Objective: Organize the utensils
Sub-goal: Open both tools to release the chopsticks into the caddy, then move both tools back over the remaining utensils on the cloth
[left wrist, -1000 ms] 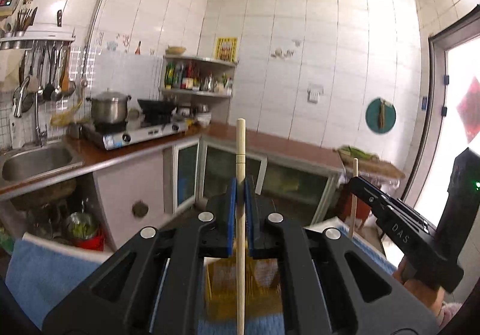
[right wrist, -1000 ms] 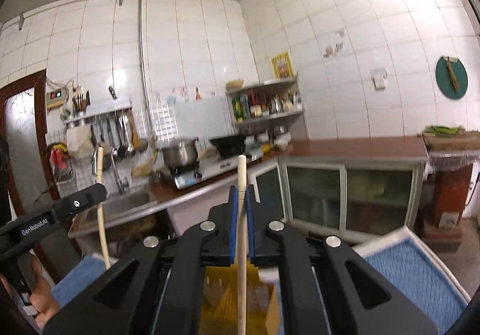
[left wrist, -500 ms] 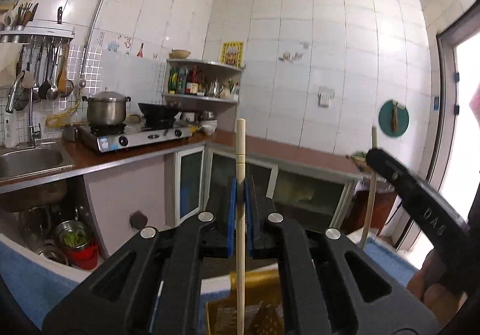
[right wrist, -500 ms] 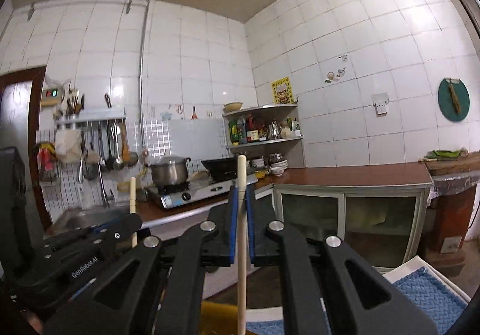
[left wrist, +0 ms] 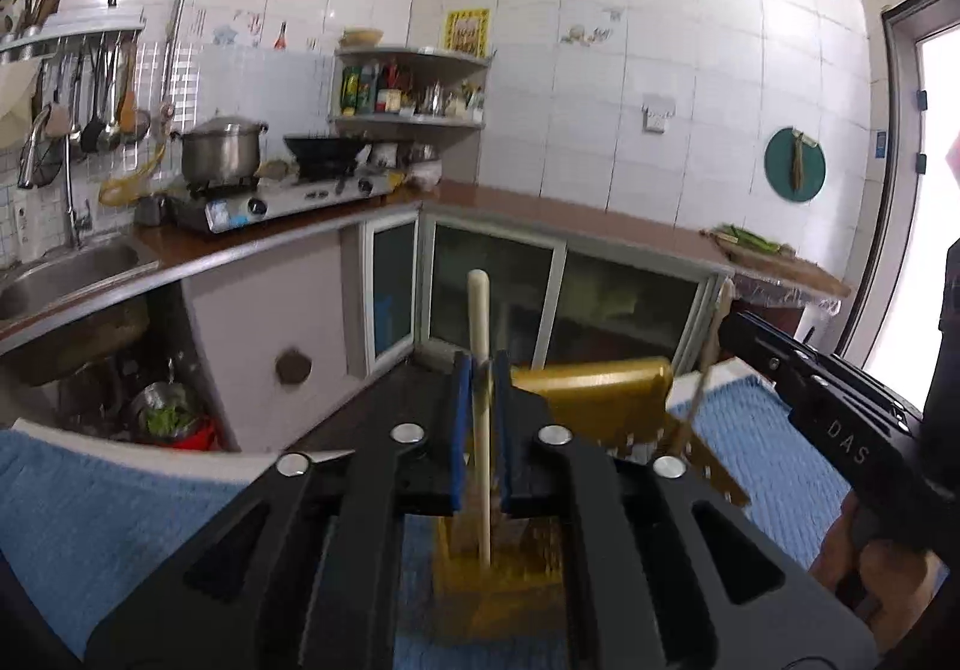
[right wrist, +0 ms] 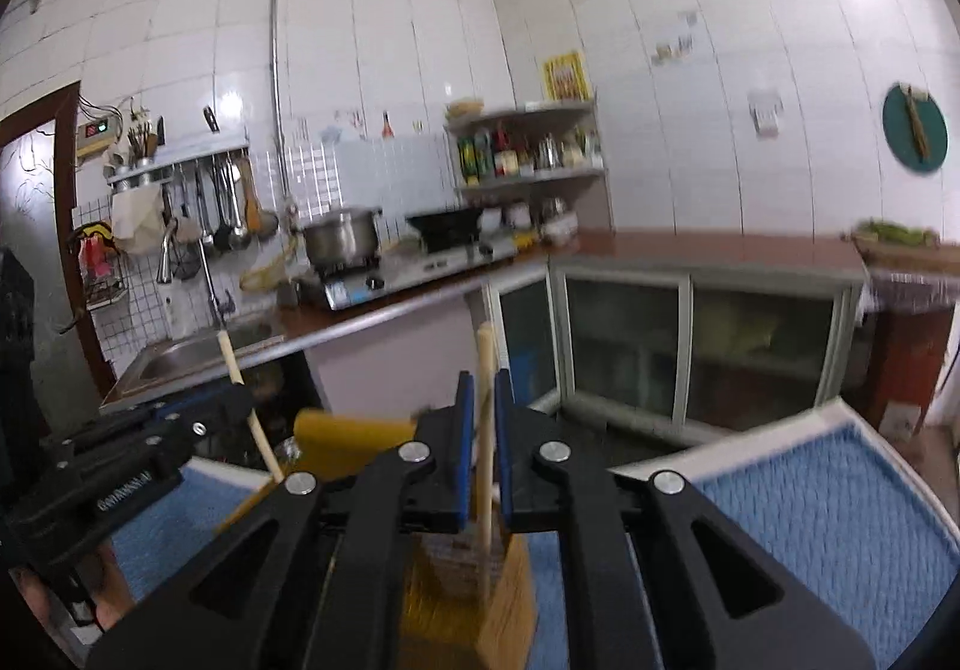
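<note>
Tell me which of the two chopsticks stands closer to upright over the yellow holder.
The chopstick in the right claw: near vertical. The one in the left claw slants.

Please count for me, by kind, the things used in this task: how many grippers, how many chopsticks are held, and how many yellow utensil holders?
Grippers: 2, left gripper and right gripper
Chopsticks: 2, left chopstick and right chopstick
Yellow utensil holder: 1
Total: 5
</note>
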Motion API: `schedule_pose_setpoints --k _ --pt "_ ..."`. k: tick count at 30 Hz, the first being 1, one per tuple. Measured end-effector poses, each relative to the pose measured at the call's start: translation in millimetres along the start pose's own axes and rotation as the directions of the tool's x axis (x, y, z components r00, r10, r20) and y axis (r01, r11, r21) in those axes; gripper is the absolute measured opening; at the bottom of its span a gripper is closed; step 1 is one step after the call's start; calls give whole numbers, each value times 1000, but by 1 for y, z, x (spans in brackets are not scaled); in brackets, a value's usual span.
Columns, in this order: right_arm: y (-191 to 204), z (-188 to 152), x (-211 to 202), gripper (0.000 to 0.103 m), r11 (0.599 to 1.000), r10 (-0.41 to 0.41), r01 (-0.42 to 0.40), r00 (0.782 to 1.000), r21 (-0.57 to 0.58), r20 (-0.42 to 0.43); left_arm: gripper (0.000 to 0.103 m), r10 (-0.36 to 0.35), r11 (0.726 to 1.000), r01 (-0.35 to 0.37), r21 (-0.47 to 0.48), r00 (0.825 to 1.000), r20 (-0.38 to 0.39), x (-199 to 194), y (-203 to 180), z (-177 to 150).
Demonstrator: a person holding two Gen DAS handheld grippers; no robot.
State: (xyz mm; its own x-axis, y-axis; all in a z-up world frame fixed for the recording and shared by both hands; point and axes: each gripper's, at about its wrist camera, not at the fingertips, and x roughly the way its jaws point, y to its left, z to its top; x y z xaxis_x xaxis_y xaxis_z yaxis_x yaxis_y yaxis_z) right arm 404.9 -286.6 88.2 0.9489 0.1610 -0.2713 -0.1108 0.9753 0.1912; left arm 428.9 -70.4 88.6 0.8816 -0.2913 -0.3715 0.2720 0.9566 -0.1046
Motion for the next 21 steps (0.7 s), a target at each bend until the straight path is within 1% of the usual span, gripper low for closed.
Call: schedule_pose_setpoints --k 1,2,3,4,5,6,7,8,9,10,11,12,14,16,18,20,21 --pt "0 -3 -3 7 1000 -1 1 1000 0 -16 19 0 1000 0 -16 1000 -24 -7 4 0" --pt "0 -5 -7 8 1000 -4 4 1000 -2 -28 33 -1 999 0 -32 999 -41 -12 7 0" --pt "0 -6 -13 17 1000 -10 10 999 -7 -43 45 -2 999 -1 -49 999 -50 -18 10 -1" --pt "0 -8 -17 39 1000 -13 13 999 -9 -50 49 2 998 -5 -62 999 -52 -27 12 -1" --pt "0 -9 -25 48 1000 -16 16 999 -10 -50 53 11 997 -15 -71 998 -58 -38 15 -2" --pt "0 -10 -33 51 1000 -22 21 999 -12 -47 58 15 997 -20 -75 997 -69 -45 16 -3" --pt "1 -11 -41 51 999 -30 29 998 -19 -52 60 19 996 -25 -80 996 -85 -51 18 -4" --pt "2 -12 -48 51 999 -32 31 997 -19 -65 64 23 995 -32 -90 995 -99 -61 21 -7" --pt "2 -15 -54 51 999 -36 35 996 -16 -80 71 38 994 -49 -93 993 -112 -71 23 -10" --pt "2 -18 -62 51 999 -43 42 994 -12 -100 75 52 993 -64 -95 991 -121 -77 25 -13" --pt "3 -22 -70 51 999 -50 48 992 -15 -120 82 69 991 -83 -104 989 -131 -88 28 -18" --pt "5 -27 -79 51 998 -62 59 989 -24 -136 85 77 989 -93 -112 987 -138 -98 32 -23" --pt "11 -37 -93 51 996 -75 67 984 -50 -164 87 96 986 -116 -121 983 -157 -114 38 -33" --pt "18 -49 -107 51 994 -88 74 977 -74 -195 90 122 982 -147 -117 973 -195 -130 42 -48" --pt "23 -63 -118 51 994 -92 76 969 -78 -228 97 139 980 -167 -111 965 -223 -142 44 -62" --pt "28 -78 -130 51 994 -93 76 962 -77 -257 98 149 978 -179 -109 959 -242 -154 45 -79" --pt "31 -87 -135 51 994 -96 76 958 -81 -270 98 143 979 -175 -105 956 -258 -158 45 -87"
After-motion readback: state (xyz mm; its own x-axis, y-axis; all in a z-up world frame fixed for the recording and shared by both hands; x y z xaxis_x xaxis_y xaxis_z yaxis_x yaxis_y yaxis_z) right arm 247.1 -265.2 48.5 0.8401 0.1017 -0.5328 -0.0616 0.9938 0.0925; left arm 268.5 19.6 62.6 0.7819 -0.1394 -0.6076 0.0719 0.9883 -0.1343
